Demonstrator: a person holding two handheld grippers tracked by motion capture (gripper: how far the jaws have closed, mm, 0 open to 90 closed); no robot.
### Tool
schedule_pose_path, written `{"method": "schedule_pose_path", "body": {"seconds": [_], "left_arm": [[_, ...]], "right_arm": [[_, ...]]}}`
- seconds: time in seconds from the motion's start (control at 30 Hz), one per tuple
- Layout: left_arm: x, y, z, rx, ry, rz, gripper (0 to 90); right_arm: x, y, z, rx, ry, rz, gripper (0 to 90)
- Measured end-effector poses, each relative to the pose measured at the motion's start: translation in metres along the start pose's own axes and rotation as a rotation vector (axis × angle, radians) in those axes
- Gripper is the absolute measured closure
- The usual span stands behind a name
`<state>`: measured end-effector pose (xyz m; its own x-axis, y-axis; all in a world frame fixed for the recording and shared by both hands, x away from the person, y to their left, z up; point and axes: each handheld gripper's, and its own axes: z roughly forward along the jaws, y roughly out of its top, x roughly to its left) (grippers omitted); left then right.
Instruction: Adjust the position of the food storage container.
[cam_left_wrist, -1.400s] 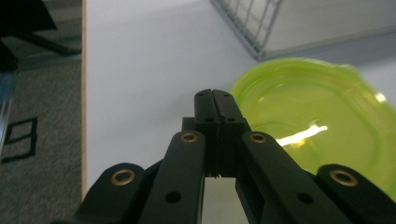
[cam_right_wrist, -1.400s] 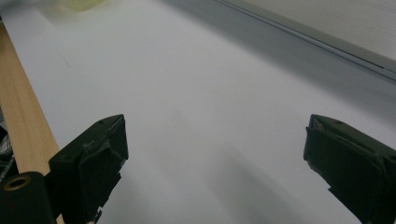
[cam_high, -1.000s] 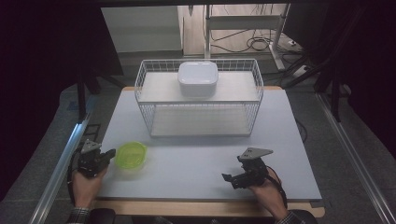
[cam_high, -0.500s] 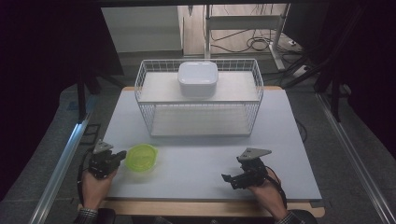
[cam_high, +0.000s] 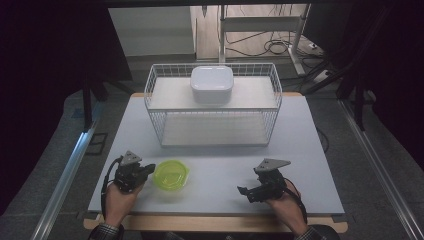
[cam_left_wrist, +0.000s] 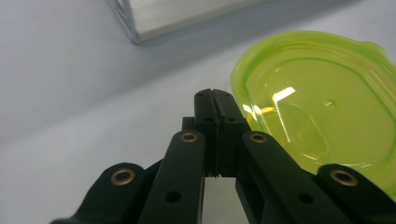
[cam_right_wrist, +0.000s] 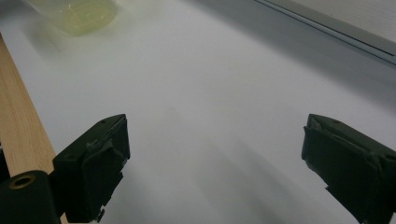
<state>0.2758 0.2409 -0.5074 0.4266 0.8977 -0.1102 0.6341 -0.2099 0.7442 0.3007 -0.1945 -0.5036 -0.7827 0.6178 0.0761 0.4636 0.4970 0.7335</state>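
The left gripper (cam_high: 142, 173) is just at the left of the green lid (cam_high: 171, 174), with its jaws pressed fully together; whether the lid's edge is pinched between them I cannot tell. The green lid lies flat on the table (cam_high: 300, 150), in front of the wire basket (cam_high: 155, 120). The right gripper (cam_high: 246, 192) rests well to the right of the lid, its jaws wide apart and holding nothing.

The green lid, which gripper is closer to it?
Left. The left gripper is right at the green lid, at its edge. The right gripper is far across the table.
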Motion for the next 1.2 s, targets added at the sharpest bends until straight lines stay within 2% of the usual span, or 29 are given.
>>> {"method": "schedule_pose_path", "body": {"seconds": [0.07, 0.13, 0.27, 0.47, 0.6, 0.9, 1.2], "left_arm": [[0.007, -0.004, -0.001, 0.007, 0.003, -0.018, 89.7], [0.012, -0.008, 0.0, 0.032, -0.003, -0.019, 89.7], [0.011, -0.013, 0.006, 0.071, -0.069, 0.016, 89.7], [-0.003, -0.014, 0.016, 0.118, -0.111, 0.059, 89.7], [-0.009, -0.014, 0.02, 0.136, -0.111, 0.077, 89.6], [-0.027, -0.012, 0.026, 0.152, -0.14, 0.108, 89.6], [-0.055, -0.007, 0.035, 0.17, -0.199, 0.177, 89.6]], "right_arm": [[0.0, 0.0, 0.0, -0.003, 0.0, 0.001, 8.0], [0.0, 0.0, 0.0, -0.005, -0.002, -0.001, 7.9], [0.0, 0.0, 0.0, -0.008, -0.006, -0.009, 7.7], [0.0, 0.0, 0.0, -0.008, -0.005, -0.008, 7.7], [0.0, 0.0, 0.0, -0.007, -0.004, -0.008, 7.7], [0.0, 0.0, 0.0, -0.006, -0.007, -0.007, 7.7], [0.0, 0.0, 0.0, -0.003, -0.008, -0.006, 7.7]]}}
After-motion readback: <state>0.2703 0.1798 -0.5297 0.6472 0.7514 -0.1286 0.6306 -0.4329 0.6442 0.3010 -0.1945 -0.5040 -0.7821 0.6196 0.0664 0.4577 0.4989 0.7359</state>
